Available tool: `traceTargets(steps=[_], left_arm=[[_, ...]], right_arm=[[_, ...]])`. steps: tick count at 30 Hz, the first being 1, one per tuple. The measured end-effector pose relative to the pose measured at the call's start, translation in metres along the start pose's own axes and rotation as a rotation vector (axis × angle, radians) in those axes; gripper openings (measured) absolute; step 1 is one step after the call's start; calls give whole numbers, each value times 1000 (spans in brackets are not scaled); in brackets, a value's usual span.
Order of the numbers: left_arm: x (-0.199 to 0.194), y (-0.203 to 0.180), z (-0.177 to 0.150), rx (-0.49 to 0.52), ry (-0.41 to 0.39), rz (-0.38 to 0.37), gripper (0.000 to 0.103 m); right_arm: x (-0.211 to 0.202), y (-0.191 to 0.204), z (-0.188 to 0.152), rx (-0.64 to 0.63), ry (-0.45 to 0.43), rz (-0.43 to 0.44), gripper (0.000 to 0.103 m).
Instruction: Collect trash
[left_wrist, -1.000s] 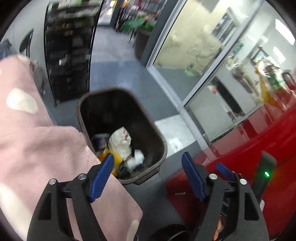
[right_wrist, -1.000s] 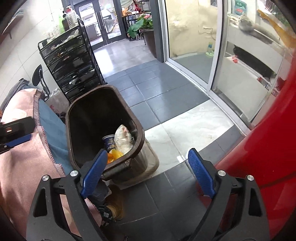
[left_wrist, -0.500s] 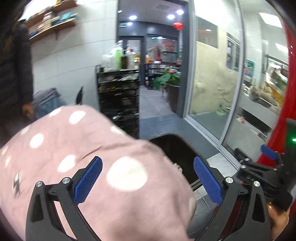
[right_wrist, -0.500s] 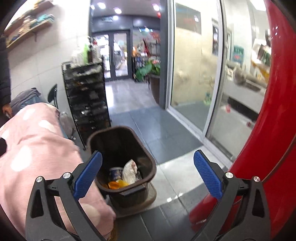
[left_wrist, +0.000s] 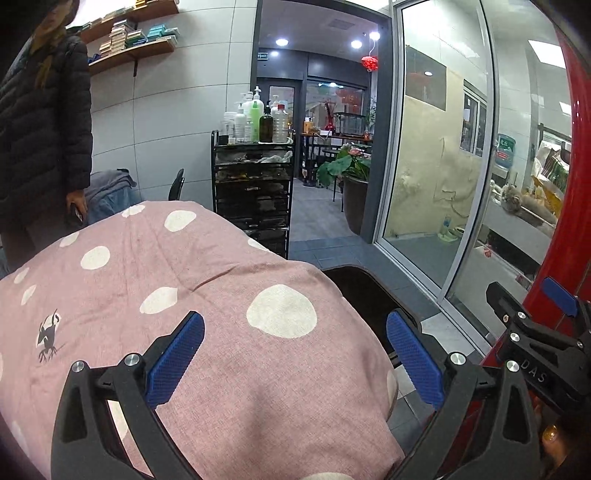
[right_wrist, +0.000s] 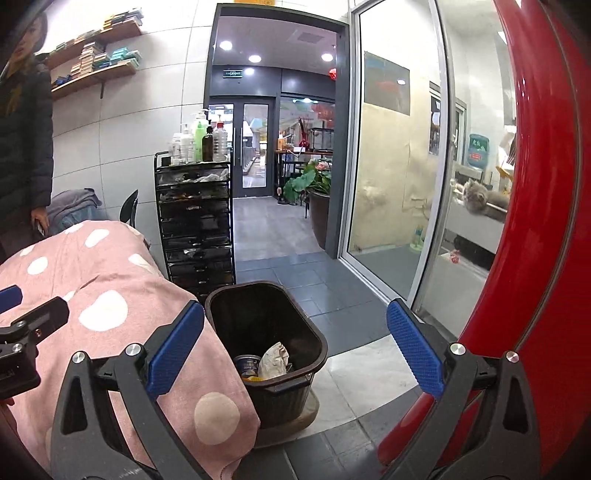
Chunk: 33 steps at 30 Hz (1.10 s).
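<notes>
Bin (right_wrist: 266, 332): dark brown, open top, on grey tile floor, just right of pink dotted cloth (right_wrist: 110, 295)
Trash (right_wrist: 273, 360): crumpled paper, small can and something orange, at bottom of bin near its front wall
Left gripper (left_wrist: 295, 354): spread wide, nothing between blue pads, over pink cloth
Right gripper (right_wrist: 295, 350): spread wide, empty, bin seen between its fingers
Red surface (right_wrist: 535, 258): glossy, at right edge
Black trolley (right_wrist: 195, 221): far behind bin, bottles on top
Person in dark jacket (left_wrist: 40, 129): standing far left
</notes>
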<state>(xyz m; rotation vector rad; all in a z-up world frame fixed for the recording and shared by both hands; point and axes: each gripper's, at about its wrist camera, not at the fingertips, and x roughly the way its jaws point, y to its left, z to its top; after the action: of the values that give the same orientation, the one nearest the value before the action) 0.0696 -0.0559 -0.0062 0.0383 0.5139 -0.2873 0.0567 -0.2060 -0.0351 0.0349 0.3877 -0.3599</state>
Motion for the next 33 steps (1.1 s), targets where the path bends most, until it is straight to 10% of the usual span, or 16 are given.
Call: traceTargets(steps=[33], left_arm=[[-7, 1, -8, -22, 8, -1, 97]], right_arm=[[-3, 0, 0, -1, -4, 20, 98]])
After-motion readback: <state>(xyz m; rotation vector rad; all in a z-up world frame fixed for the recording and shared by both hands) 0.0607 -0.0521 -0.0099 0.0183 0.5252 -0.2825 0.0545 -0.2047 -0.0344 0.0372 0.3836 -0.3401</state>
